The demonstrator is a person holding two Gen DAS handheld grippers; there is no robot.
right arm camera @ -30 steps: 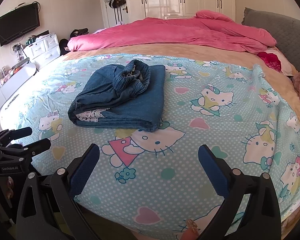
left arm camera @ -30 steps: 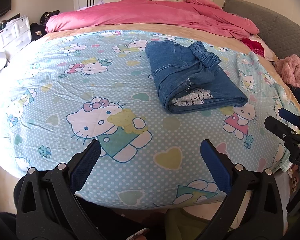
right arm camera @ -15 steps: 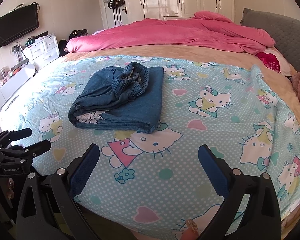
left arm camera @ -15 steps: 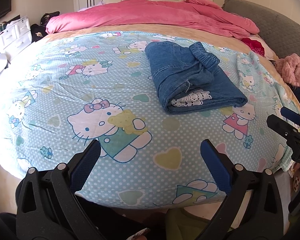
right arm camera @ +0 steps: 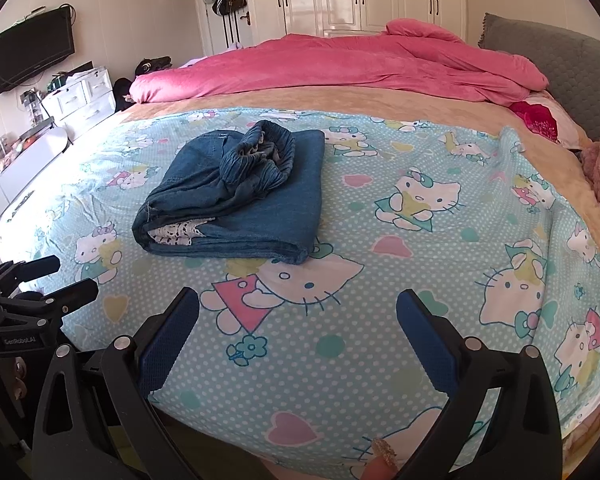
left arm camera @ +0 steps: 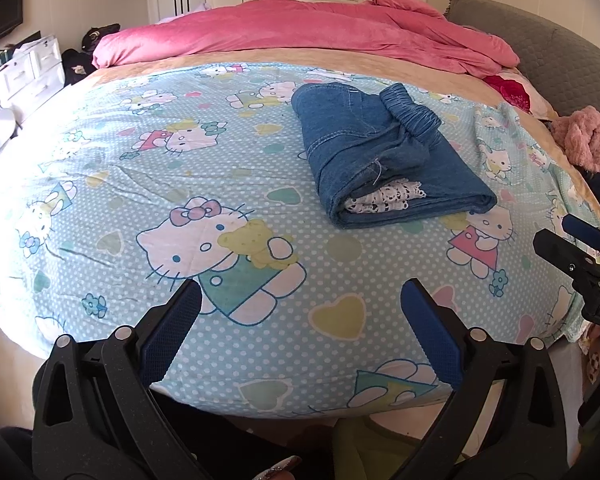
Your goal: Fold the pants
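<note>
Denim-blue pants (left arm camera: 384, 156) lie folded in a bundle on the cartoon-print bedsheet (left arm camera: 204, 184), well ahead of both wide-open, empty grippers, left gripper (left arm camera: 300, 316) and right gripper (right arm camera: 298, 320); folding looks done, maybe tidy the bunched waistband.

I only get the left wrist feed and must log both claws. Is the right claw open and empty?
Observer: Yes, in the right wrist view the right claw is open, nothing between its blue pads.
Operator: How does the gathered elastic waistband of the folded blue denim pants lie?
Observer: From that side it sits bunched on top of the fold, its mouth gaping open toward the camera.
</note>
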